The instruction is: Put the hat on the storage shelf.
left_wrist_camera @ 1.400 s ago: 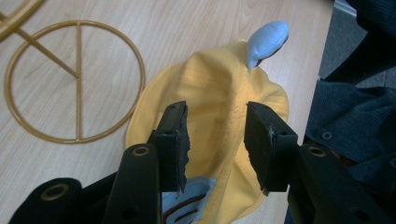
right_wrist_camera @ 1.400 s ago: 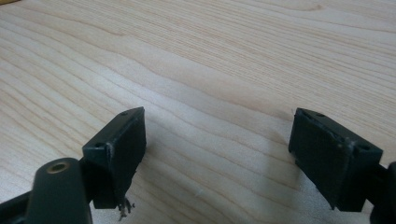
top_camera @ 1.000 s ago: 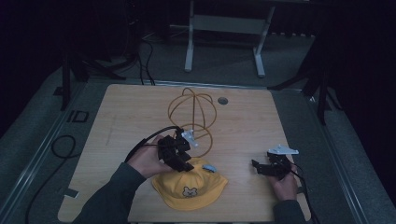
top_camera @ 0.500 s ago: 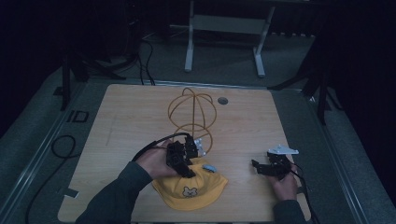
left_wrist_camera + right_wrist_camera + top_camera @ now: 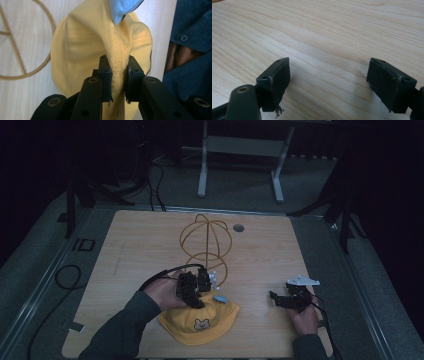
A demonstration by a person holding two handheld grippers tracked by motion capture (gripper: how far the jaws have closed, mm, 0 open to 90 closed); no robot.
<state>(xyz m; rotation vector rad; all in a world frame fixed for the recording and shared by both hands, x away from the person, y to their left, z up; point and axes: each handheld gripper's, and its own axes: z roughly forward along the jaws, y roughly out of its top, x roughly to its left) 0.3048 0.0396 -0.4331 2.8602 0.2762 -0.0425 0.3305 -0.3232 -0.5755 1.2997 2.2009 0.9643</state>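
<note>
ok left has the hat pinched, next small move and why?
Probably lift the yellow hat toward the gold wire stand just behind it. The left gripper is shut on a fold of the fabric, the hat lies on the table, and the right gripper is open and apart.

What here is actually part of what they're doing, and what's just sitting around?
In use, as far as I can judge:
- yellow hat, pinched by the left hand-held gripper
- gold wire stand, probably meant for the hat

Just there:
- right hand-held gripper, open over bare table
- white frame on the floor behind
</note>
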